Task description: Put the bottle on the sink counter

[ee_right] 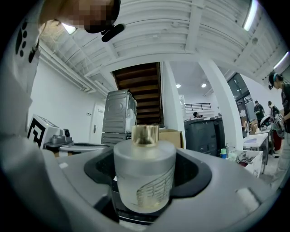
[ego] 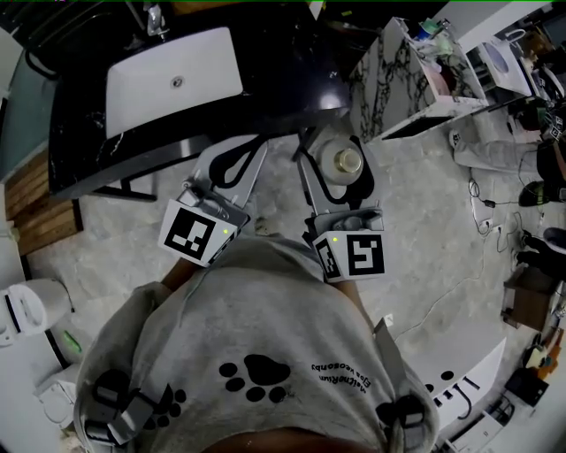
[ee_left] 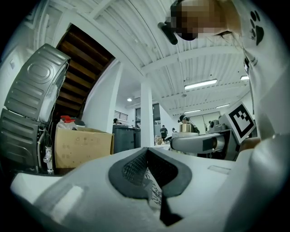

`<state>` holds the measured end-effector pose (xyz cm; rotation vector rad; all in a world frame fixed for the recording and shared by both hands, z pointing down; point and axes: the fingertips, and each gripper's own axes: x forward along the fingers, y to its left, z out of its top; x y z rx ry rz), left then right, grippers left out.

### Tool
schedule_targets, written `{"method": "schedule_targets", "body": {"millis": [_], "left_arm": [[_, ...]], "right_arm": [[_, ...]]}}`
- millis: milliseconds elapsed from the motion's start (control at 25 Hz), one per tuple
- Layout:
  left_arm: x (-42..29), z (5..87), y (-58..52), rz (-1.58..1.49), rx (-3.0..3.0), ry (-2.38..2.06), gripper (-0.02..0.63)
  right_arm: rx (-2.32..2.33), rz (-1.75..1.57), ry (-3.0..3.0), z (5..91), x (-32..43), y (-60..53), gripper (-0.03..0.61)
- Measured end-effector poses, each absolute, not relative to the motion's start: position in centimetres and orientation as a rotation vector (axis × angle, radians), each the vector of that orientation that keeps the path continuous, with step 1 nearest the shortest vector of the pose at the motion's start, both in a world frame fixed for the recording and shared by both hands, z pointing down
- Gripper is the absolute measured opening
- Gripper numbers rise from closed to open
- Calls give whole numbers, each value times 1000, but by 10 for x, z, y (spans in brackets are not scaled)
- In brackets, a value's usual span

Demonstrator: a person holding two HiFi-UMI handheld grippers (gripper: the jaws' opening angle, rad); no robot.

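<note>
A frosted round bottle [ego: 343,161] with a gold cap stands upright between the jaws of my right gripper [ego: 340,144], which is shut on its body. The right gripper view shows the bottle [ee_right: 144,174] filling the space between the dark pads [ee_right: 192,174], with a fine line pattern on its side. My left gripper [ego: 240,152] is beside it on the left, jaws closed to a loop with nothing in it; in its own view the left gripper [ee_left: 150,171] has its pads meeting. Ahead of both lies the black sink counter [ego: 292,80] with a white basin [ego: 172,80] and a faucet [ego: 156,18].
A white marble-patterned shelf unit [ego: 398,75] stands right of the counter. Wooden boards [ego: 35,208] and a white appliance [ego: 26,305] are at the left. Cables [ego: 485,212] lie on the floor at right. A washing machine [ee_right: 118,115], a cardboard box [ee_left: 81,147] and distant people show beyond.
</note>
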<state>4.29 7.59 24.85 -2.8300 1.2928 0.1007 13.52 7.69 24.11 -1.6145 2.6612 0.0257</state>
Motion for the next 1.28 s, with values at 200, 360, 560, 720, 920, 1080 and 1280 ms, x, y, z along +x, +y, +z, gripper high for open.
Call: {"method": "schedule_targets", "body": {"millis": [200, 360, 560, 720, 920, 1080, 1280], "left_arm": [[50, 254, 54, 102, -2850, 1271, 3], [51, 250, 23, 115, -2849, 1257, 3], [52, 245, -22, 128, -2848, 1220, 3], [52, 241, -61, 134, -2850, 1180, 3], [48, 238, -105, 147, -2869, 1120, 3], [42, 241, -139, 142, -2882, 1073, 3], [31, 250, -169, 119, -2914, 1006, 3]], "right_arm": [[-1616, 30, 2680, 245, 137, 58, 336], [-1610, 46, 2685, 242, 136, 29, 336], [-1620, 44, 2690, 241, 133, -13, 336], [-1642, 51, 2689, 241, 130, -50, 336], [-1680, 89, 2680, 239, 123, -93, 336], [-1712, 100, 2662, 240, 113, -126, 336], [-1763, 81, 2642, 245, 99, -155, 336]]}}
